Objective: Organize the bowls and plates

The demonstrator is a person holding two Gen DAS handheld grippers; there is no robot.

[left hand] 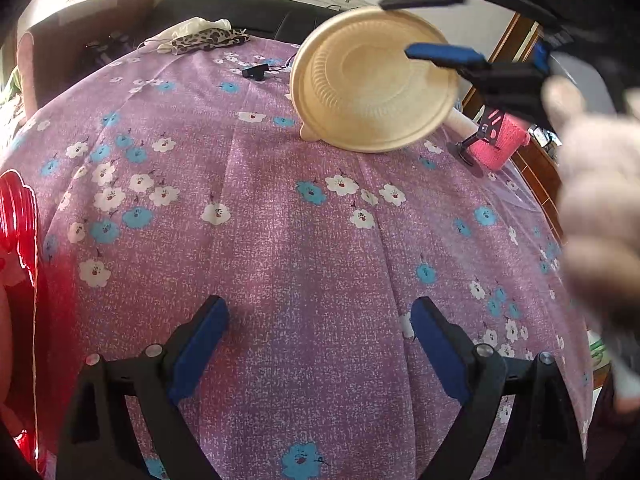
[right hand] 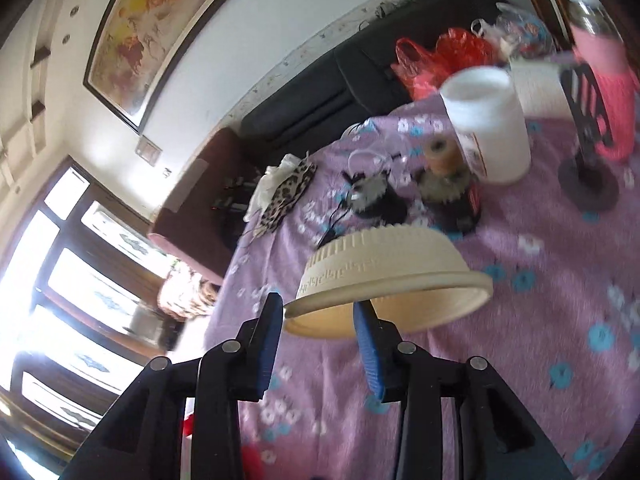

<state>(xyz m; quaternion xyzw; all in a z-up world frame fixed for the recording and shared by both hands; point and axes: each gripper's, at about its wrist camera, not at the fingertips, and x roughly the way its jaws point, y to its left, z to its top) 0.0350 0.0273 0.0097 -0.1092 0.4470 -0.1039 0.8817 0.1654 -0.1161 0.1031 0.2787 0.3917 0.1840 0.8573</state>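
A beige ribbed bowl (left hand: 360, 92) stands tilted on edge at the far side of the purple flowered tablecloth (left hand: 280, 220), its hollow facing the left wrist camera. My right gripper (left hand: 430, 26) is shut on its upper rim, one finger inside and one outside. In the right wrist view the bowl (right hand: 384, 264) hangs mouth-down, its rim caught in my right gripper (right hand: 318, 324). Low over bare cloth, my left gripper (left hand: 320, 312) is open with nothing between its fingers. At that view's left edge lies a glossy red dish (left hand: 18, 240).
A white tub (right hand: 488, 128), a pink-sleeved bottle (right hand: 608, 92), a black stand (right hand: 588, 168), a thread spool (right hand: 440, 156) and leopard-print cloth (right hand: 288, 192) crowd the table's far end. A dark sofa (right hand: 320, 92) holds red bags (right hand: 440, 56). A blurred hand (left hand: 592, 200) fills the left wrist view's right side.
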